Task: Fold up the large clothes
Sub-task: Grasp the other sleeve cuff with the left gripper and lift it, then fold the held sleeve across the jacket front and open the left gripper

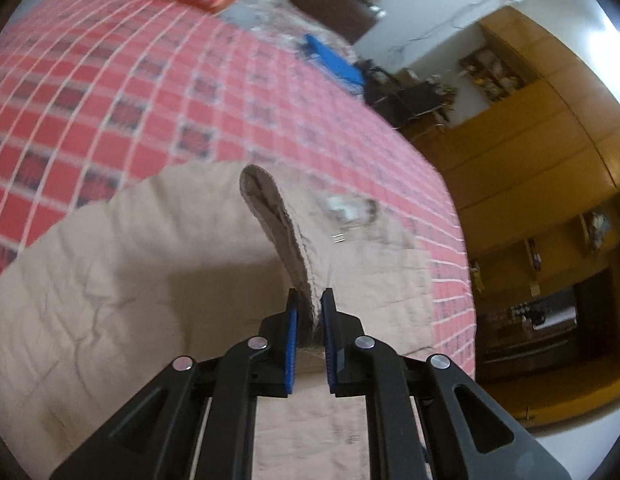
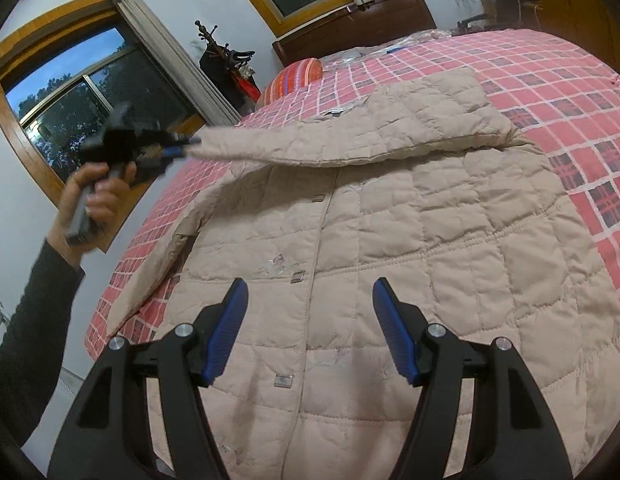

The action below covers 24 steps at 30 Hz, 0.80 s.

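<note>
A bedroom with wood-framed windows and yellow cupboards; the work surface is the red and pink checked bedspread (image 2: 549,80) covering the bed. On it lies the beige quilted padded coat (image 2: 429,220), front up, its snap placket running from 6 toward 12 o'clock in my right wrist view. My left gripper (image 1: 310,312) is clamped on the cuff of the coat's beige quilted sleeve (image 2: 329,144), which stretches off the bed toward 9 o'clock, lifted clear of the coat body. My right gripper (image 2: 308,300) hovers over the lower front panel, jaws wide apart, holding nothing. I judge the fold turns on the sleeve's long axis: it must swing toward 3 o'clock, across the chest. The left hand (image 2: 98,196) is the one placed for that. There is bare bedspread at 2 o'clock; the bed edge is close at 8 o'clock.
</note>
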Each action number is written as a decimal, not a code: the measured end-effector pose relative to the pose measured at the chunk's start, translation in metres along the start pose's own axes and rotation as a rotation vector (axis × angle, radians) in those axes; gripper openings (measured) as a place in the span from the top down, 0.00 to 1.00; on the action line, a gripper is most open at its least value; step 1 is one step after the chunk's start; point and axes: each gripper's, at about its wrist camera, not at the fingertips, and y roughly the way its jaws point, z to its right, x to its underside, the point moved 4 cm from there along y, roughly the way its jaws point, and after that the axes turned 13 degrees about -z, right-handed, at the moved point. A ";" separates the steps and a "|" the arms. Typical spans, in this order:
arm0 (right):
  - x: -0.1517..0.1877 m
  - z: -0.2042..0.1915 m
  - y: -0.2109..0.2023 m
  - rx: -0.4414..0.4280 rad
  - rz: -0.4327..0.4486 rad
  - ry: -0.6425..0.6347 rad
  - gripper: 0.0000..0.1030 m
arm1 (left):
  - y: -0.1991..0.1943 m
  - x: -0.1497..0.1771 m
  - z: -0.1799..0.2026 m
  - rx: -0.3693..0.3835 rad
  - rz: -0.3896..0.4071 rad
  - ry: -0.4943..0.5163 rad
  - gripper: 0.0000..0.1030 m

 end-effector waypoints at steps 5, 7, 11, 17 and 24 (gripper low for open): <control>-0.003 0.000 0.001 -0.006 -0.002 0.003 0.37 | 0.038 0.008 -0.041 -0.086 -0.072 -0.065 0.86; -0.003 -0.002 0.000 -0.006 -0.004 -0.004 0.37 | 0.034 0.013 -0.046 -0.129 -0.057 -0.098 0.82; -0.004 -0.009 -0.007 -0.010 0.008 -0.016 0.34 | -0.004 0.019 -0.013 -0.099 0.084 -0.057 0.49; -0.004 -0.027 -0.007 -0.036 0.013 -0.040 0.33 | 0.031 0.012 0.020 -0.035 0.034 0.023 0.44; 0.003 -0.024 -0.012 -0.018 0.003 -0.047 0.31 | 0.057 0.011 -0.025 -0.105 -0.006 -0.080 0.58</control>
